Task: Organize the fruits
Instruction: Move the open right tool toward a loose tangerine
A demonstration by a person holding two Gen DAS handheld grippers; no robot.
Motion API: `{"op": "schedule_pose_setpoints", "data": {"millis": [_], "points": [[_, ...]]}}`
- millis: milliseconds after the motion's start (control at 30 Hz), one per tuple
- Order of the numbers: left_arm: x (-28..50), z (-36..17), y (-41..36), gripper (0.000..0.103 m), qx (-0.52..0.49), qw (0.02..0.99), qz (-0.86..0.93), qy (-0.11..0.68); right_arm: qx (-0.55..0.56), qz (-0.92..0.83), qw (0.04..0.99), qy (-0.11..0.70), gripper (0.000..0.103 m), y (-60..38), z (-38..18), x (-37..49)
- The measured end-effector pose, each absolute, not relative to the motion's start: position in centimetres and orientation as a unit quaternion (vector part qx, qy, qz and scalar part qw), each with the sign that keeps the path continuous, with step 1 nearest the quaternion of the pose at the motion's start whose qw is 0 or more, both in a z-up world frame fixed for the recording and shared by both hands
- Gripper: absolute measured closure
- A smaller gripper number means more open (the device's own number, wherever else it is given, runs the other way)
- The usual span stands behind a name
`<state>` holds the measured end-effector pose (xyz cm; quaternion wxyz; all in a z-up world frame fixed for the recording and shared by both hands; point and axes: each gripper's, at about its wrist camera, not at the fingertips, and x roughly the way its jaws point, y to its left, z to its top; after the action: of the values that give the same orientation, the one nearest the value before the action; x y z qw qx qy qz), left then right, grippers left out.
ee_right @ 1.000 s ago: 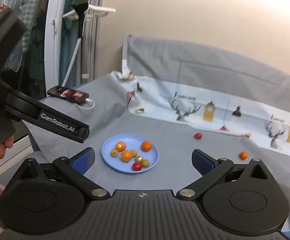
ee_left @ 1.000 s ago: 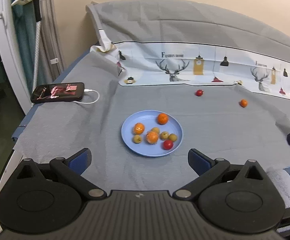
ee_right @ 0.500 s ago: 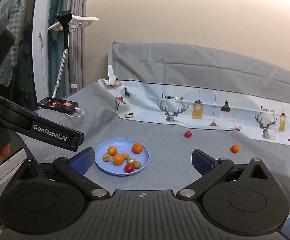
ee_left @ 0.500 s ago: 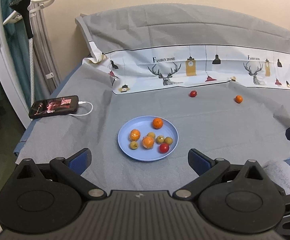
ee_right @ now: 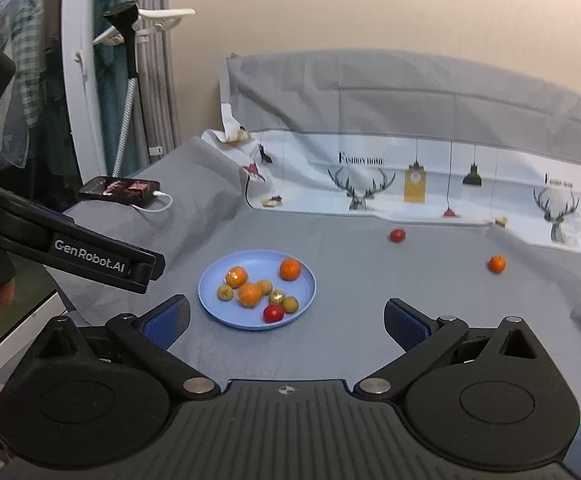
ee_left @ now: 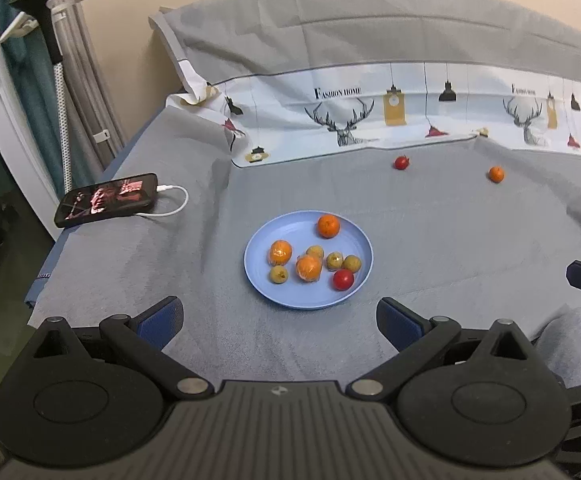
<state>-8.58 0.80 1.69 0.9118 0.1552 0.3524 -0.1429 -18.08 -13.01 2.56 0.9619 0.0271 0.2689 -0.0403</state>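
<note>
A blue plate (ee_left: 354, 296) (ee_right: 210, 280) sits on the grey bed cover and holds several small fruits: oranges, yellow-green ones and one red. A loose red fruit (ee_left: 401, 162) (ee_right: 397, 235) and a loose orange fruit (ee_left: 496, 174) (ee_right: 496, 264) lie beyond it, near the printed cloth. My left gripper (ee_left: 278, 316) is open and empty, held just short of the plate. My right gripper (ee_right: 286, 320) is open and empty, also short of the plate. The left gripper's body (ee_right: 102, 258) shows at the left of the right wrist view.
A phone (ee_left: 108, 199) (ee_right: 120, 189) with a lit screen and white cable lies at the bed's left edge. A printed deer cloth (ee_left: 390, 116) and grey pillow lie at the back. A pole (ee_left: 60, 92) stands left of the bed.
Both grippers have shifted and swung slightly. The plate now sits nearer the centre in both views. Both grippers stay open. No fruit has moved.
</note>
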Motion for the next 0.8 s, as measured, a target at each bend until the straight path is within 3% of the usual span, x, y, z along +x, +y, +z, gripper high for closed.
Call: {"op": "schedule_pose_setpoints", "data": {"millis": [333, 800], "points": [[-2.9, -1.0, -5.1, 0.000, 0.187, 0.885, -0.154, 0.399, 0.098, -0.082, 0.941, 0.313, 0.001, -18.3, -1.1, -14.6], [12.4, -7.5, -23.4, 0.000, 0.191, 0.858, -0.219, 0.424, 0.139, -0.287, 0.894, 0.316, 0.001, -35.8, -8.3, -5.2]]}}
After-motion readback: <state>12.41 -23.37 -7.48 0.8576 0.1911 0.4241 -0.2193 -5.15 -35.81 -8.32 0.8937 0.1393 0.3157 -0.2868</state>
